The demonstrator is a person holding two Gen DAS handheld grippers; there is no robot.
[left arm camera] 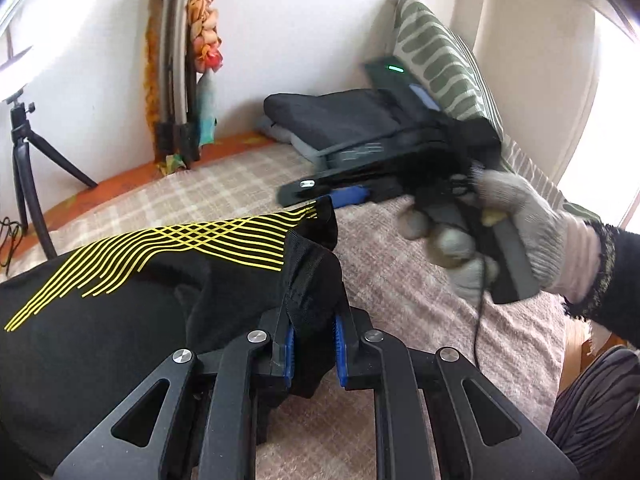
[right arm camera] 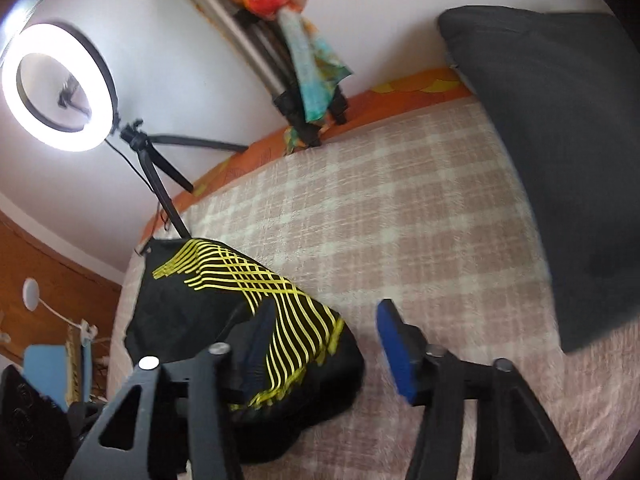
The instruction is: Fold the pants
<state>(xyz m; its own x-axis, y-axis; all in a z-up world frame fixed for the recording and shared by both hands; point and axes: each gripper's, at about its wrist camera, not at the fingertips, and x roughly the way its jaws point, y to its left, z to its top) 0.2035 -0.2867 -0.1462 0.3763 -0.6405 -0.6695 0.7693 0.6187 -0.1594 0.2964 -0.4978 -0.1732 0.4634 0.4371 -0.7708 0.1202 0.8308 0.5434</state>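
The left gripper [left arm camera: 314, 338] is biting down on a bunched fold of the black pants [left arm camera: 160, 280], its blue pads pressed against the fabric from both sides. The pants, with their yellow criss-cross lines, are lying across the pink checked blanket [left arm camera: 224, 188], spreading away toward nine o'clock in the left wrist view. Up at two o'clock there, the gloved right hand [left arm camera: 516, 228] is gripping the handle of the right gripper [left arm camera: 320, 194], which is blurring a little; its tip is hovering just beside the far edge of the pants.

Over on the right wrist view, the right gripper's [right arm camera: 328, 336] fingers are standing well apart, holding nothing, with the pants [right arm camera: 224, 320] heaped at seven o'clock under the left finger. A dark grey cushion [right arm camera: 560, 140] is filling two o'clock. At ten o'clock a ring light [right arm camera: 16, 92] is glowing on its tripod.

Back in the left view, a stack of dark folded items [left arm camera: 344, 120] is sitting at one o'clock against a green patterned pillow [left arm camera: 440, 56], possibly bags, though it is hard to say.
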